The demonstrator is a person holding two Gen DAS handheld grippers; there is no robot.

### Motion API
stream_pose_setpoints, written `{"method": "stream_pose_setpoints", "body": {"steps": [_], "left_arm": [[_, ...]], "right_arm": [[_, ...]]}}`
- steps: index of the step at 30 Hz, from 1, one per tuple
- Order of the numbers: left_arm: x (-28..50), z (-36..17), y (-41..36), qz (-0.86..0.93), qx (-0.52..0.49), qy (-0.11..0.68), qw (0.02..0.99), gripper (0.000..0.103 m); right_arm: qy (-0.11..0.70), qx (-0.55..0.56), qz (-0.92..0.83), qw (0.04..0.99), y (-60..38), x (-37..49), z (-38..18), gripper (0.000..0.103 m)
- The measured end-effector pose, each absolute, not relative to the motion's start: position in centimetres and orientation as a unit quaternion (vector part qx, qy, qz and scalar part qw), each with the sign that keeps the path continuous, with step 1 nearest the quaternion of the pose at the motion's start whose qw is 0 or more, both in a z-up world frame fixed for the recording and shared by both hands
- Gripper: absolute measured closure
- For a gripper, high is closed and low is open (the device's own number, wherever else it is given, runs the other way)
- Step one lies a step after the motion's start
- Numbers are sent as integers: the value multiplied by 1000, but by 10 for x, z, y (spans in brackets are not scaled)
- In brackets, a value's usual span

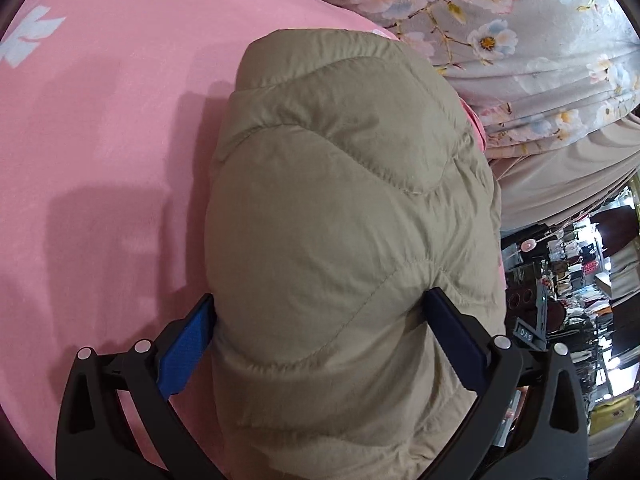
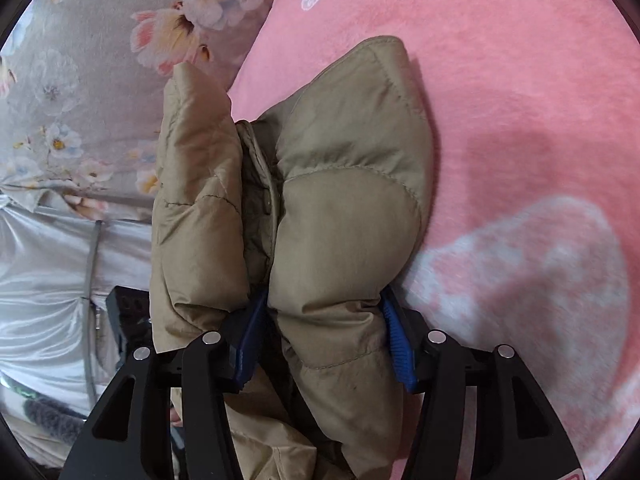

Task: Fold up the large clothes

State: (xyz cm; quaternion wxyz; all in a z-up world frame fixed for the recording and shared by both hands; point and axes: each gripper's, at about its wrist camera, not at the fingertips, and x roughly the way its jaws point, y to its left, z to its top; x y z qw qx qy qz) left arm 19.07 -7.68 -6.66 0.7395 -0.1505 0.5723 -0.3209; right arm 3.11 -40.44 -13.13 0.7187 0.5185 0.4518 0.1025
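A khaki quilted puffer jacket (image 1: 344,208) is bunched up over the pink bed sheet (image 1: 104,128). My left gripper (image 1: 320,312) is shut on a thick puffy fold of it, the blue pads pressed into both sides. In the right wrist view the same jacket (image 2: 344,216) hangs in two puffy lobes with a seam and a snap between them. My right gripper (image 2: 324,320) is shut on the right lobe; the left lobe lies outside its left finger (image 2: 248,340).
The pink sheet (image 2: 520,120) has white leaf prints. A grey floral bedcover (image 1: 520,32) lies at the bed's edge, with silvery fabric (image 2: 44,280) below it. A cluttered shelf area (image 1: 568,280) shows at far right.
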Motion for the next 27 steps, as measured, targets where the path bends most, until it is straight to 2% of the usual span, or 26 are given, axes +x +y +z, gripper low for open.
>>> {"method": "stream_pose_setpoints", "body": {"steps": [3, 8, 11, 13, 16, 21, 27], "left_arm": [[191, -67, -82, -321, -135, 564, 749, 5], [187, -60, -85, -331, -110, 538, 767, 5], [189, -51, -84, -335, -98, 522, 778, 16], [192, -41, -79, -336, -88, 503, 791, 26], [195, -27, -67, -336, -77, 476, 809, 34], [212, -4, -48, -312, -46, 423, 850, 35], [252, 5, -25, -282, -31, 387, 877, 42]], "right_arm": [[441, 521, 115, 722, -402, 39, -134, 49], [423, 518, 130, 732, -394, 47, -135, 78], [406, 476, 119, 771, -385, 50, -115, 87], [389, 454, 115, 794, -378, 55, -98, 89], [358, 430, 118, 821, -370, 66, -76, 90], [334, 380, 129, 853, -345, 110, -45, 90], [298, 325, 168, 882, -298, 178, -14, 91]]}}
